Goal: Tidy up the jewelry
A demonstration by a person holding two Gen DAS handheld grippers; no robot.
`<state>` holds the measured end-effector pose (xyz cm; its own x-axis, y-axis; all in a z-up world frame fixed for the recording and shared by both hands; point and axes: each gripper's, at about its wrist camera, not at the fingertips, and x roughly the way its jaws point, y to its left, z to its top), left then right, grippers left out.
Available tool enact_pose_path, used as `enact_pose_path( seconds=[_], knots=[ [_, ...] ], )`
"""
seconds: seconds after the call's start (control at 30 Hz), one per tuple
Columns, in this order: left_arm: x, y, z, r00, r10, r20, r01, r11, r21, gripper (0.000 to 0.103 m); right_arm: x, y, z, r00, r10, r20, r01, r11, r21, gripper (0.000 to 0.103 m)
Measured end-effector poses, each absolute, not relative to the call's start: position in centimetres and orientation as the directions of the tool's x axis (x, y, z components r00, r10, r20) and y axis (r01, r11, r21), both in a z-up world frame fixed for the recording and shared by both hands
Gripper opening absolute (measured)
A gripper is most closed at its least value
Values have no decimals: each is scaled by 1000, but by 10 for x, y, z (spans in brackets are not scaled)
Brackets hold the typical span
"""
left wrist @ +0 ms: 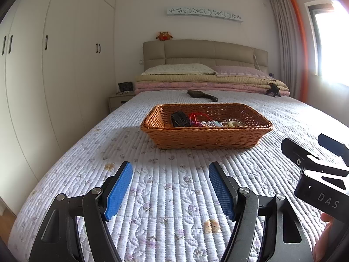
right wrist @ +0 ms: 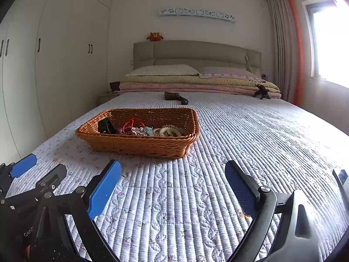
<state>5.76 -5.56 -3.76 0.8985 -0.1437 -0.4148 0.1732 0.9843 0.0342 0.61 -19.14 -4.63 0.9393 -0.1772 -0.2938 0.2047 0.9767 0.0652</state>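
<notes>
Both tongs gape apart, holding nothing. From the left tongs (left wrist: pixel 170 191) the basket (left wrist: pixel 207 140) of jewelry (left wrist: pixel 205 122) lies at twelve o'clock, its long axis crosswise. From the right tongs (right wrist: pixel 172 193) it lies at eleven, so the left looks nearer.

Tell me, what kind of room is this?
It looks like a bedroom. There's a big bed with a quilted cover, pillows stacked by a padded headboard, and tall wardrobe doors along the wall beside it.

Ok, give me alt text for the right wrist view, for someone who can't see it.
Open right gripper hovers empty over a quilted bed, facing a wicker basket of jumbled jewelry ahead-left. The left gripper shows at the left edge; pillows lie beyond.
</notes>
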Motion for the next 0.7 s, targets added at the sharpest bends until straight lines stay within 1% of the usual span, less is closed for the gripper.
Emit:
enact_pose_path(
  seconds=[0.13, 0.3, 0.7],
  knots=[
    [57, -53, -37, 903, -128, -410, 154, 988, 30, 74, 7, -191, -46, 939, -179, -293, 205, 977, 61, 97],
    [52, -53, -35, 916, -118, -384, 142, 989, 36, 74, 6, -190, -47, 940, -179, -290, 205, 977, 60, 97],
    [49, -51, -32, 924, -118, -365, 138, 990, 29, 74, 6, -191, -47, 940, -180, -289, 206, 977, 60, 97]
  ],
)
